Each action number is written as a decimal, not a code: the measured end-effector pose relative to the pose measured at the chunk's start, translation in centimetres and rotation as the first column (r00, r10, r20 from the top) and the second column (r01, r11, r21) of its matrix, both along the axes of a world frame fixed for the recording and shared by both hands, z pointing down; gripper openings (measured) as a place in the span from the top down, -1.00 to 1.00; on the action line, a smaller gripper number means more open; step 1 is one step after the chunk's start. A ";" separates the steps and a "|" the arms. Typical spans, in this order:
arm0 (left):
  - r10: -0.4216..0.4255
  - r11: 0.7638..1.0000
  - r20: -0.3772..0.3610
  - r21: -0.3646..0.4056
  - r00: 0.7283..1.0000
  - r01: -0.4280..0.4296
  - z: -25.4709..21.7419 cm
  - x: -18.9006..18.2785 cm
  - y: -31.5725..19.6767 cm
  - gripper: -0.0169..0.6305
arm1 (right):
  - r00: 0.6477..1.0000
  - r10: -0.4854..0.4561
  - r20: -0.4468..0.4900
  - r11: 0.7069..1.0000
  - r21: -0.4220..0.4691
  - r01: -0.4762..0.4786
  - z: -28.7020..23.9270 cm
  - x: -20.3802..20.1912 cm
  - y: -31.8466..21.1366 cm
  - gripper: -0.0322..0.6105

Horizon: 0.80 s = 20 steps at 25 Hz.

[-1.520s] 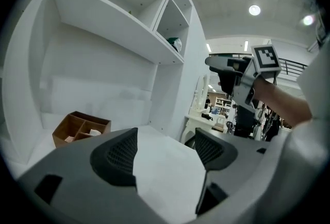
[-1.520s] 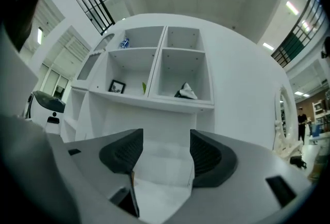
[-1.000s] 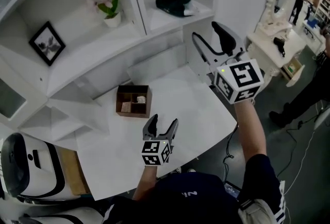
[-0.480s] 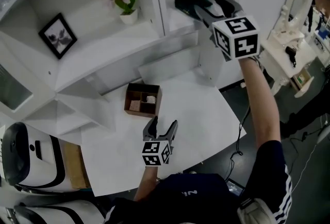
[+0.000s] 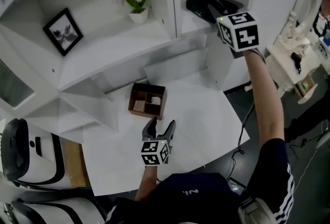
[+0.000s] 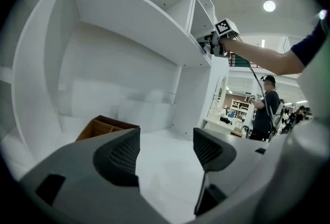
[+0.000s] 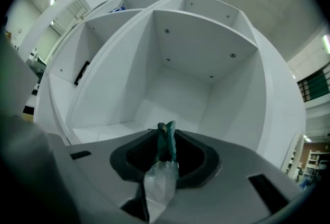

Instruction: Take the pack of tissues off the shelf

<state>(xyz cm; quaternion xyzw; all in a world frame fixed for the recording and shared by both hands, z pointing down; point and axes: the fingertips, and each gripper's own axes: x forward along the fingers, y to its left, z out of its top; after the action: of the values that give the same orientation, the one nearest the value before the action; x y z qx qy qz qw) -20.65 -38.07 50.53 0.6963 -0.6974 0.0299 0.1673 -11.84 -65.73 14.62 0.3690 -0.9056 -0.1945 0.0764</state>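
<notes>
Right arm [image 5: 263,99] stretched up to the shelf [image 5: 191,24], right gripper [image 5: 210,7] level, fingers [image 7: 193,158] just closing on the pack [image 5: 198,0], left gripper [image 5: 160,129] well below the shelf, fingers wide, closing slightly, empty

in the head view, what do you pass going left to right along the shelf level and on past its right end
picture frame -> potted flower -> pack of tissues -> white dressing table
</notes>
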 end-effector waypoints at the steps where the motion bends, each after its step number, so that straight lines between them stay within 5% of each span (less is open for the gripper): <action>1: -0.001 1.000 -0.002 -0.001 1.000 0.001 0.1 -0.1 -0.1 -0.04 | 1.000 0.012 -0.012 1.000 0.014 -0.012 0.0 0.0 -0.1 0.63; 4: 0.004 1.000 -0.003 -0.006 1.000 -0.004 0.3 0.0 -0.4 -0.04 | 0.998 0.032 -0.049 0.999 0.034 -0.030 0.3 0.1 -0.3 0.83; 11: 0.004 1.000 -0.001 -0.019 1.000 -0.004 0.7 0.1 -0.5 0.00 | 0.995 0.061 -0.078 0.996 0.075 -0.055 0.2 -0.1 -0.7 0.87; 20: -0.020 1.000 0.008 0.001 1.000 0.019 0.3 -0.4 0.4 0.01 | 0.997 0.051 0.052 0.974 0.217 -0.061 -3.5 1.7 3.9 0.87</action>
<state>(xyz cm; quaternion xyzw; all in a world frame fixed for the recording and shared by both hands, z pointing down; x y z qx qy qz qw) -21.07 -37.69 50.81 0.6894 -0.7048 0.0307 0.1642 -10.17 -61.84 11.16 0.4049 -0.8695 -0.2821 0.0197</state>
